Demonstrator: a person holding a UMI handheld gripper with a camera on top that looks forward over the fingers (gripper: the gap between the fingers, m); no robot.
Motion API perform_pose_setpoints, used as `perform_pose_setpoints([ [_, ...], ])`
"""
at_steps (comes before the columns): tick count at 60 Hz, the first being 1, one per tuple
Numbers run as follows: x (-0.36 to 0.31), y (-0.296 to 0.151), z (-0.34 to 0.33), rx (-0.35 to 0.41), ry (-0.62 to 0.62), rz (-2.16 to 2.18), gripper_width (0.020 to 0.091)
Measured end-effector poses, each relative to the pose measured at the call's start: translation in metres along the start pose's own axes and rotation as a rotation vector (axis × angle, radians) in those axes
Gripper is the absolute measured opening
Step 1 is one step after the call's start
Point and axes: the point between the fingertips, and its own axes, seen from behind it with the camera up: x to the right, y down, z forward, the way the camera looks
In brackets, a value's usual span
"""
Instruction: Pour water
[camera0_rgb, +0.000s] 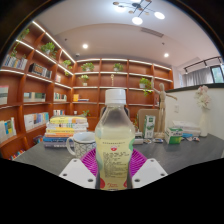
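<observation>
Our gripper clamps both pink pads on one water bottle, upright between them. Beyond it we count one cup on the table.

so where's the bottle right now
In the gripper view, the bottle stands upright between the jaws, held by both pads above the grey table, a cup just behind it.

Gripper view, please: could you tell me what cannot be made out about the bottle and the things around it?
- Bottle: its base is cut off at the bottom of the gripper view, between the jaws.
- Label print: too small to read.
- Cup: partly hidden behind the bottle; any contents are unseen.
- Boxes on the table: too small to identify.
- Pads: mostly covered by the bottle.
</observation>
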Motion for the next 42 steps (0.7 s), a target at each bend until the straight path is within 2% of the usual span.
perform_pose_setpoints([
  [11, 0.022, 0.003, 0.013, -0.096, -0.013, -0.266, 0.0354],
  [20, 0.061, 0.000, 0.045, -0.148, 0.063, -0.713, 0.0356],
  [26, 0.079, -0.019, 0.059, -0.137, 0.077, -0.977, 0.0356],
  [42, 0.064, -0.066, 0.081, -0.071, 0.128, -1.633, 0.0356],
])
